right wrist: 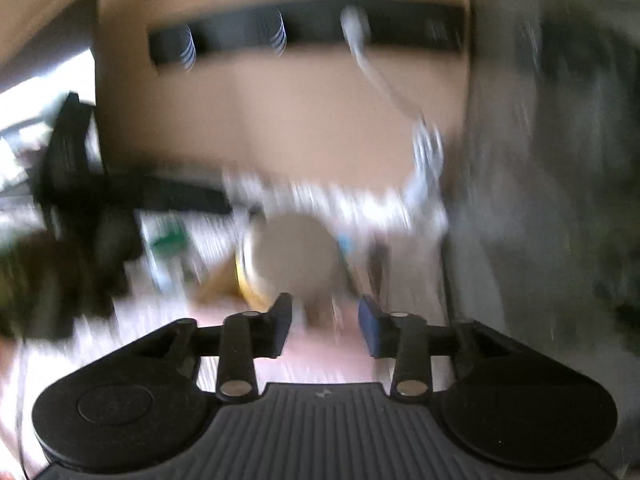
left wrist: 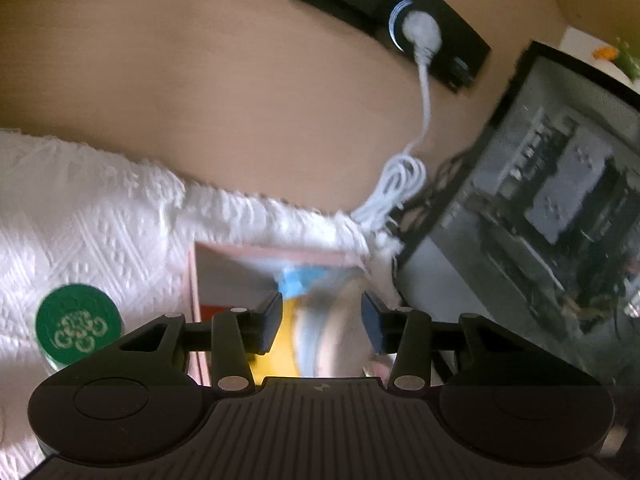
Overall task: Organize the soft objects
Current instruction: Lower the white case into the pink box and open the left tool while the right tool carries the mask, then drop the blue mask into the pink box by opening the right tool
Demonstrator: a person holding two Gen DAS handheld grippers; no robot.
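Note:
A soft toy in yellow, pale blue and beige lies blurred in a pink box on the white cloth. My left gripper hovers just in front of it, jaws apart. The toy shows in the gap, and I see neither pad pressing on it. In the right wrist view, which is heavily smeared, the same toy appears as a round beige shape with a yellow edge. It sits just beyond my right gripper, which is open with nothing between its fingers.
A white textured cloth covers the table. A green-lidded bottle stands left of the box. A black glass-sided computer case stands on the right. A white cable hangs from a black wall socket strip. A dark blurred shape fills the left.

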